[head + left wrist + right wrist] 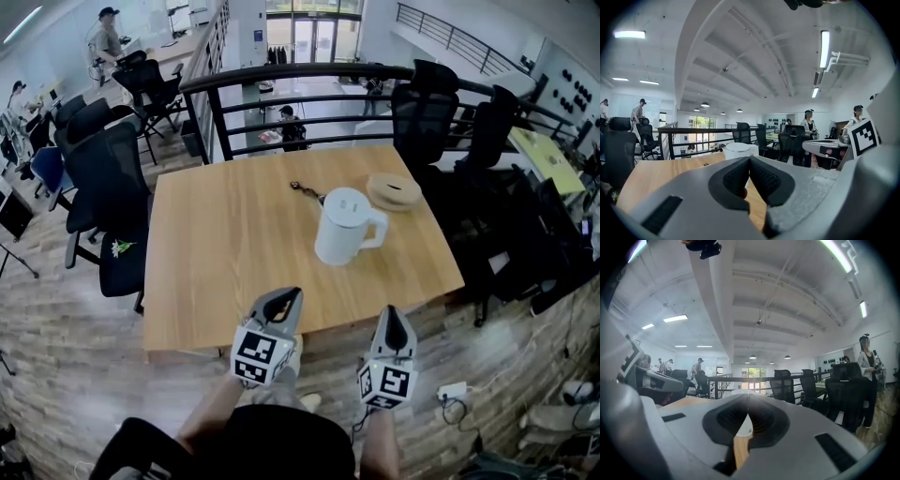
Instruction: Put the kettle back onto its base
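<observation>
A white kettle (345, 227) with its handle to the right stands on the wooden table (216, 262), right of centre. Its round tan base (394, 190) lies just behind it to the right, apart from it. Both grippers hover over the table's near edge, well short of the kettle. My left gripper (289, 294) is shut with nothing between its pads. My right gripper (393, 311) is shut and empty too. In the left gripper view the kettle (739, 150) shows just above the closed jaws (749, 160). In the right gripper view the kettle (743, 426) peeks through behind the closed jaws (749, 401).
A small dark object on a chain (307, 190) lies left of the base. A black railing (309, 80) runs behind the table's far edge. Black office chairs (108, 178) stand at the left and at the right (427, 112). A power strip (453, 389) lies on the floor at the right.
</observation>
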The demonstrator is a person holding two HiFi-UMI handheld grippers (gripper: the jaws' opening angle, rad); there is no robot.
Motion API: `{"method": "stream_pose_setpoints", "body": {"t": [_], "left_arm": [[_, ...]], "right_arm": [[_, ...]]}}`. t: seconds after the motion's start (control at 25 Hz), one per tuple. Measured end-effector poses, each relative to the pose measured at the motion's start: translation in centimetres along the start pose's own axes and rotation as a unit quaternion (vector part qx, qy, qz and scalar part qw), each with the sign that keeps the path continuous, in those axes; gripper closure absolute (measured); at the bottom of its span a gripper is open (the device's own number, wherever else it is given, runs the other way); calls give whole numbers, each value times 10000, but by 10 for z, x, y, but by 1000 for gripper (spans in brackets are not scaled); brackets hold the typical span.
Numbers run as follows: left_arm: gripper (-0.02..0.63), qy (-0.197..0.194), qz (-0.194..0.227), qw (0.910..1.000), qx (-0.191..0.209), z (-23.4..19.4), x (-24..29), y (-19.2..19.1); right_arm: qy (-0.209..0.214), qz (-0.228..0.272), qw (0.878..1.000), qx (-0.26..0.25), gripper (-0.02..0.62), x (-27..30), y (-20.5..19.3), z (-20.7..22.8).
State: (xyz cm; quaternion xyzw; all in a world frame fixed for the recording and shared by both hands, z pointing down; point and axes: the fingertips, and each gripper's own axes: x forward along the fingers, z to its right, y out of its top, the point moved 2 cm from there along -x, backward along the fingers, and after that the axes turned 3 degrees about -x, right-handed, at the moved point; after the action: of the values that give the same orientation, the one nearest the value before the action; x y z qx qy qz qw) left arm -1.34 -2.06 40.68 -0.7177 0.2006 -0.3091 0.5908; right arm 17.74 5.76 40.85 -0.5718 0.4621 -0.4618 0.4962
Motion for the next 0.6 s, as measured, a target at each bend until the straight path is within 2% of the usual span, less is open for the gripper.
{"method": "stream_pose_setpoints", "body": {"t": [0.6], "left_arm": [[603, -83, 63, 9999, 64, 9, -11, 6]], "right_arm": [[56, -11, 10000, -4, 597, -13, 11, -12]]}}
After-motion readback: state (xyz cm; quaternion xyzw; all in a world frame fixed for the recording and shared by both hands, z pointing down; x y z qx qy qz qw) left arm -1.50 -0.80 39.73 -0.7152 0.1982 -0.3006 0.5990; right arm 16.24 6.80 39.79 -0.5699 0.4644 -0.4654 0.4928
